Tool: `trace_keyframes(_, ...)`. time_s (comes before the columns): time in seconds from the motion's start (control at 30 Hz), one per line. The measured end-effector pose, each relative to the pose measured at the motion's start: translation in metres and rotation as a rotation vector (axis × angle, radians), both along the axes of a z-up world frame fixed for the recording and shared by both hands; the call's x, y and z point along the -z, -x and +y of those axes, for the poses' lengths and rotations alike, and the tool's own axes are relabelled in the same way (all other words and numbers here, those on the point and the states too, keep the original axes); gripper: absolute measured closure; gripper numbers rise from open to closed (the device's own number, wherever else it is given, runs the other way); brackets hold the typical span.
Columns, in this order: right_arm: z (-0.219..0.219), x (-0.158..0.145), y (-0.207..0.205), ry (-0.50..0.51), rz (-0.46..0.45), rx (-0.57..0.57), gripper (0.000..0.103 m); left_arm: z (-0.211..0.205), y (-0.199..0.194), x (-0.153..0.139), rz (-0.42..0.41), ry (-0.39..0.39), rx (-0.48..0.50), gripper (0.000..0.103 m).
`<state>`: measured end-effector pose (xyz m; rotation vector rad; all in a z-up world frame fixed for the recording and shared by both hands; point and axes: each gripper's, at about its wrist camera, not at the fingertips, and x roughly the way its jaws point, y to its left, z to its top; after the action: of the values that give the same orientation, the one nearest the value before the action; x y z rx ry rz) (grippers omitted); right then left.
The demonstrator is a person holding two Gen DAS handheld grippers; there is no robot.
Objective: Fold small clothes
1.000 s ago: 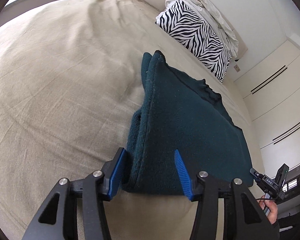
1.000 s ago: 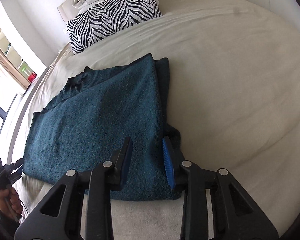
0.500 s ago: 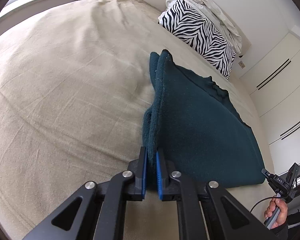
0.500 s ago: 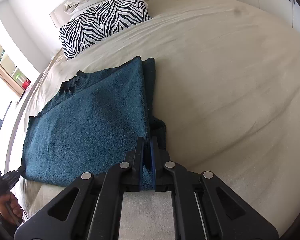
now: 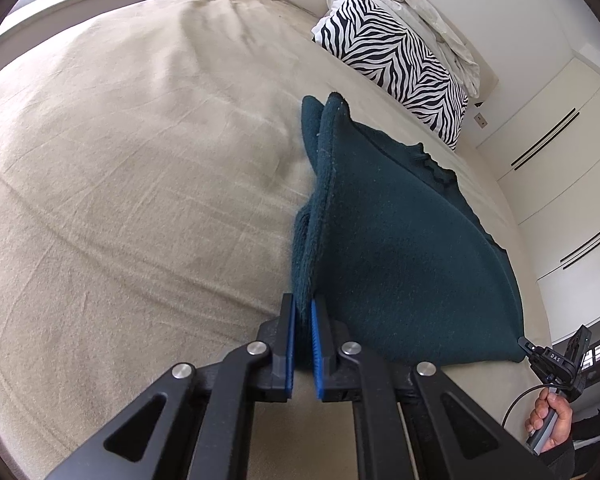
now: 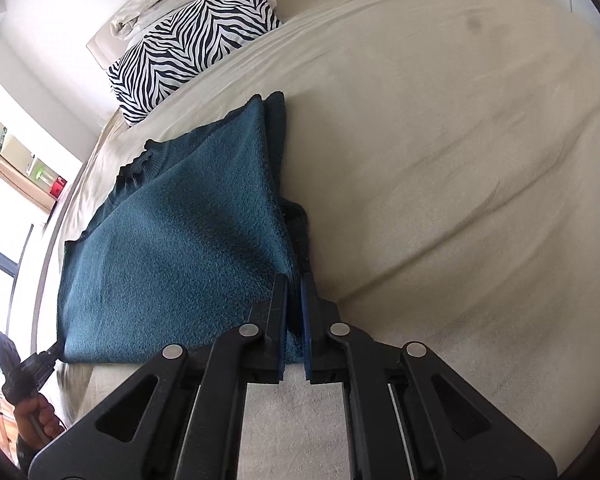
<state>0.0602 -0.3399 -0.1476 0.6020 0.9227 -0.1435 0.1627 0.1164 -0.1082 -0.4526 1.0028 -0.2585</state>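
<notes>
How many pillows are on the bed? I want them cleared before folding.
1: a zebra-striped pillow at the head of the bed, beyond the teal sweater. The crumpled white bedding behind it could hide more.

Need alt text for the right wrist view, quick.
The right gripper is shut on the near corner of a teal sweater lying on a beige bed. A zebra-print pillow sits at the far end.

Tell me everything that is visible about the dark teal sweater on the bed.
The sweater is dark teal, of thick fuzzy knit, with a ribbed neckline at the far end. It lies folded on the beige bed. The left hand-held gripper and the right hand-held gripper each pinch a near corner, lifting the edges.
</notes>
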Motion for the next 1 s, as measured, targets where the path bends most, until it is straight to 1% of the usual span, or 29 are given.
trace_keyframes(0.13,-0.001,0.004,-0.002,-0.006,0.006,-0.019,0.098,0.001,0.001,0.002,0.004,0.004,-0.006,0.095)
trace_keyframes(0.23,-0.004,0.002,-0.001,-0.013,0.002,-0.019,0.093,0.002,0.002,0.0,0.011,0.012,0.005,0.094)
trace_keyframes(0.27,-0.006,-0.001,0.0,-0.013,0.001,-0.006,0.082,0.002,0.003,-0.003,0.013,0.01,0.007,0.093)
trace_keyframes(0.3,-0.008,-0.006,0.002,-0.005,-0.004,0.015,0.067,0.002,0.005,-0.007,0.013,0.0,0.009,0.092)
trace_keyframes(0.37,-0.014,-0.021,0.009,0.018,-0.049,0.077,0.05,0.0,0.008,-0.017,0.009,-0.062,-0.005,0.089)
trace_keyframes(0.4,-0.017,-0.031,0.01,0.03,-0.079,0.101,0.049,-0.002,0.009,-0.025,-0.004,-0.092,-0.015,0.089)
trace_keyframes(0.47,-0.017,-0.051,0.004,0.035,-0.133,0.093,0.049,-0.011,0.006,-0.045,-0.059,-0.133,-0.008,0.089)
trace_keyframes(0.5,-0.014,-0.06,-0.003,0.023,-0.16,0.073,0.049,-0.019,0.002,-0.056,-0.095,-0.152,0.006,0.083)
trace_keyframes(0.53,-0.009,-0.067,-0.013,-0.001,-0.185,0.043,0.049,-0.03,-0.004,-0.065,-0.127,-0.174,0.027,0.079)
trace_keyframes(0.6,0.008,-0.077,-0.043,-0.063,-0.218,-0.043,0.049,-0.055,-0.022,-0.079,-0.175,-0.208,0.074,0.057)
trace_keyframes(0.67,0.031,-0.079,-0.078,-0.159,-0.236,-0.124,0.049,-0.08,-0.048,-0.086,-0.22,-0.242,0.098,0.051)
trace_keyframes(0.7,0.044,-0.076,-0.097,-0.212,-0.24,-0.162,0.049,-0.092,-0.063,-0.088,-0.236,-0.262,0.112,0.051)
trace_keyframes(0.8,0.087,-0.062,-0.151,-0.36,-0.246,-0.253,0.049,-0.127,-0.11,-0.078,-0.23,-0.316,0.158,0.051)
trace_keyframes(0.87,0.112,-0.045,-0.183,-0.461,-0.22,-0.291,0.049,-0.141,-0.136,-0.063,-0.217,-0.353,0.174,0.051)
trace_keyframes(0.9,0.126,-0.035,-0.199,-0.517,-0.2,-0.317,0.049,-0.146,-0.149,-0.052,-0.195,-0.377,0.173,0.051)
trace_keyframes(0.93,0.137,-0.023,-0.212,-0.552,-0.174,-0.329,0.049,-0.146,-0.16,-0.04,-0.174,-0.393,0.168,0.051)
trace_keyframes(0.97,0.148,-0.012,-0.221,-0.56,-0.144,-0.323,0.049,-0.141,-0.168,-0.025,-0.143,-0.403,0.158,0.051)
trace_keyframes(1.0,0.154,0.0,-0.23,-0.556,-0.112,-0.316,0.051,-0.133,-0.175,-0.01,-0.108,-0.393,0.15,0.051)
